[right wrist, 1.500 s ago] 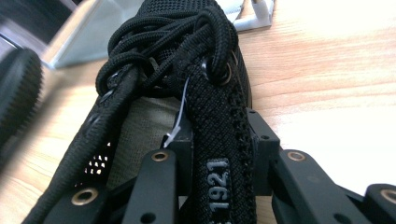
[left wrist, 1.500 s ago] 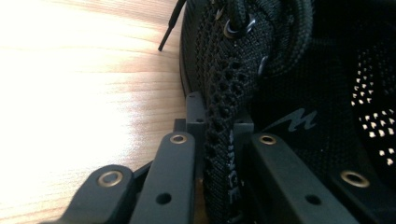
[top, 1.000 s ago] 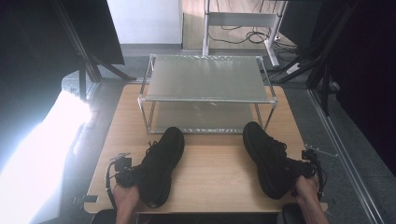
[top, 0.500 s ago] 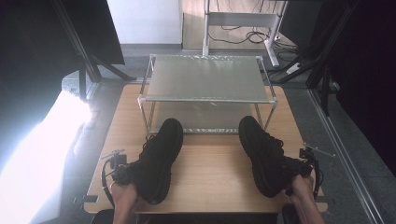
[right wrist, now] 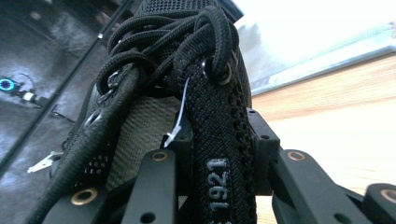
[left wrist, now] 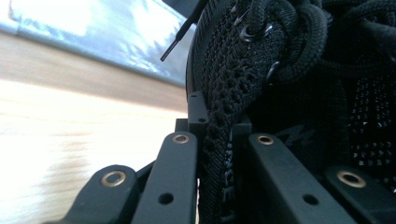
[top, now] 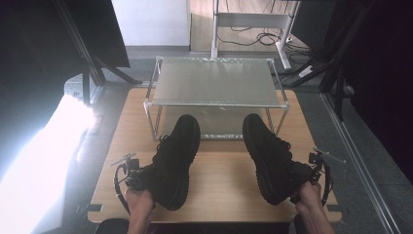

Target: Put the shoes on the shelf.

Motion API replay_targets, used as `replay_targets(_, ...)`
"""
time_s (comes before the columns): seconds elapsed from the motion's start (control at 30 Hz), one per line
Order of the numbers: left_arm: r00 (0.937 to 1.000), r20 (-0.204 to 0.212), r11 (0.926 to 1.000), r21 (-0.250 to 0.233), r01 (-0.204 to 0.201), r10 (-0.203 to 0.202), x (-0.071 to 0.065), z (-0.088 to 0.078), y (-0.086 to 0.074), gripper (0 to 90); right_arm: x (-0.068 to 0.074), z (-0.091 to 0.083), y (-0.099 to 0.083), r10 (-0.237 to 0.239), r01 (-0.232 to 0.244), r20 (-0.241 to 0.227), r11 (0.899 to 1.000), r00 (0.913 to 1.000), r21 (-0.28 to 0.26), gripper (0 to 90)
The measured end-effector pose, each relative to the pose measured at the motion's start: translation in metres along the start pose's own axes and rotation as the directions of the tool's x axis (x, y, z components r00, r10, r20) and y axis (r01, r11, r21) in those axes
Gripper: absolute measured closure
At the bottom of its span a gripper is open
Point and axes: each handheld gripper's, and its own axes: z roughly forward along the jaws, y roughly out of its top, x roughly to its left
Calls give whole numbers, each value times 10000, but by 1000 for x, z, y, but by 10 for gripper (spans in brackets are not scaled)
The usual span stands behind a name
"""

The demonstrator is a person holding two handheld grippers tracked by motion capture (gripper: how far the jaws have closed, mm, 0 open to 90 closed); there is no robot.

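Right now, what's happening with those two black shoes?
A person holds a pair of tongs in each hand, and each is clamped on one black sneaker. The left tongs pinch the left sneaker by its collar edge; the right tongs pinch the right sneaker the same way. Both toes point at the wire shoe rack on the wooden table.

Lab: dark rig frames (top: 92,68), trailing floor cables (top: 253,35)

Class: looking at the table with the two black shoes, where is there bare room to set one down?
Free: the rack's top shelf and the wood between the left shoe and right shoe. Crowded: the near corners, around each claw.
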Motion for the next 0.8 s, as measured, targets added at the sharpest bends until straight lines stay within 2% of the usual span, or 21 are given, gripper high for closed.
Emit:
replay_targets(0.13, 9998, 172, 9997, -224, 130, -126, -6, 2, 2, 850, 10, 3, 0, 71, -72, -211, 10000, 9998, -24, 700)
replay_targets(0.17, 9992, 345, 9994, -292, 192, -182, -10, 4, 4, 850, 13, 5, 1, 114, -115, -288, 9999, 9995, -39, 700)
replay_targets(0.5, 9984, 557, 9969, -770, 174, -132, -32, 13, 20, 849, 43, 20, 11, 265, -297, -842, 9989, 9961, -369, 698)
replay_targets(0.6, 9983, 562, 9957, -901, 206, -156, -36, 15, 24, 849, 47, 23, 14, 362, -404, -933, 9982, 9950, -440, 697)
replay_targets(0.67, 9984, 549, 9941, -1064, 219, -161, -38, 18, 30, 849, 52, 28, 21, 550, -619, -1072, 9962, 9927, -620, 696)
replay_targets(0.8, 9980, 575, 9917, -1243, 315, -245, -40, 22, 37, 849, 59, 33, 29, 615, -718, -1119, 9933, 9918, -905, 697)
